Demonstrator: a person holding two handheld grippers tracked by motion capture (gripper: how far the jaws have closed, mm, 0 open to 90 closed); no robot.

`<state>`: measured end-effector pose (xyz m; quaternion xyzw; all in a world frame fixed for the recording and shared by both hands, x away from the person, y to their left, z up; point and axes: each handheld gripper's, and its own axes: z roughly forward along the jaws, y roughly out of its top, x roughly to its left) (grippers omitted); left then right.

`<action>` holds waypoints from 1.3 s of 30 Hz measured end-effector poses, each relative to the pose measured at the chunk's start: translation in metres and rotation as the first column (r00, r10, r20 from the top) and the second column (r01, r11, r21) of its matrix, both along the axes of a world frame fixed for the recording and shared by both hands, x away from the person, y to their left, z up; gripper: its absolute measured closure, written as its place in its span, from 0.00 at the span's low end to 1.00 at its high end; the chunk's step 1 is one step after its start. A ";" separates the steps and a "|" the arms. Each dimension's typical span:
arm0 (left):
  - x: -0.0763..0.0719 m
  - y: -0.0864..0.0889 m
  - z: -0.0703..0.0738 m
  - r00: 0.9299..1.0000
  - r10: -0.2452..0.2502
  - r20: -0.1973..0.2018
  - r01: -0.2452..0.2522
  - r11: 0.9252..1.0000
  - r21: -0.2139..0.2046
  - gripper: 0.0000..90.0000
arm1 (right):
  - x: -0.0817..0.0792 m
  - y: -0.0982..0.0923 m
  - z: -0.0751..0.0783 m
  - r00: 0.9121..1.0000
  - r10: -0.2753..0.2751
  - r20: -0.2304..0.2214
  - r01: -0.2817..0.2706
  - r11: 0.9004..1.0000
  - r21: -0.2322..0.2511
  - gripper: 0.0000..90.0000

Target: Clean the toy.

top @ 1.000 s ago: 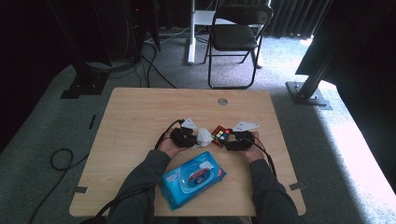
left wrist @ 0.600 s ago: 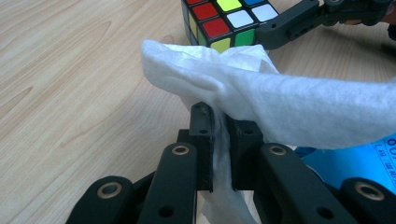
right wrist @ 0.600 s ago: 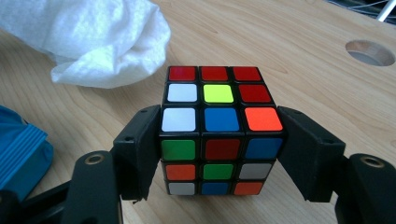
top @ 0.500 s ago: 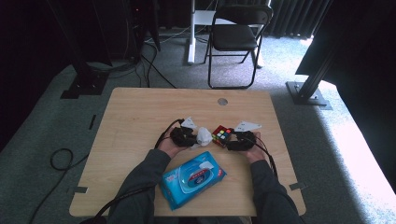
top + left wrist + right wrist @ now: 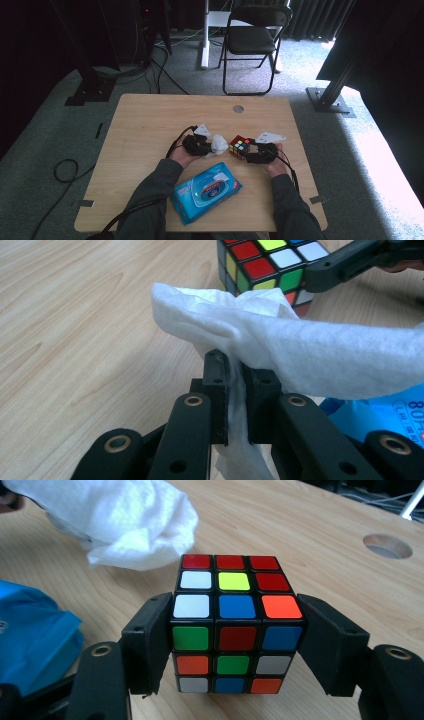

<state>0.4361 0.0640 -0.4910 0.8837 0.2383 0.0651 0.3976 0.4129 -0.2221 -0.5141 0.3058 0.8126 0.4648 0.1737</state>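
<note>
Rubik's cube [image 5: 235, 625]: black-framed, scrambled; top face red row, then white, yellow, red, then white, blue, orange. Sits upright, clamped on two opposite sides between right gripper [image 5: 235, 647] jaws, near middle of wooden surface [image 5: 150, 125].

White wet wipe [image 5: 280, 347]: crumpled, pinched in left gripper [image 5: 235, 390], bunched end just beside cube.

Left gripper [image 5: 209, 146] fingers clamped, right gripper [image 5: 248, 153] fingers gripping

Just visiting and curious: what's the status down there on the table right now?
Left hand-held gripper shut on white wipe. Right hand-held gripper clamps puzzle cube. Wipe close beside cube, nothing between. Blue wipe pack lies nearer the person.
</note>
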 end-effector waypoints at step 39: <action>0.008 -0.004 0.031 0.999 0.029 0.038 -0.025 0.994 -0.110 0.91 | -0.026 0.013 0.024 0.991 0.113 0.076 -0.117 0.992 0.044 0.38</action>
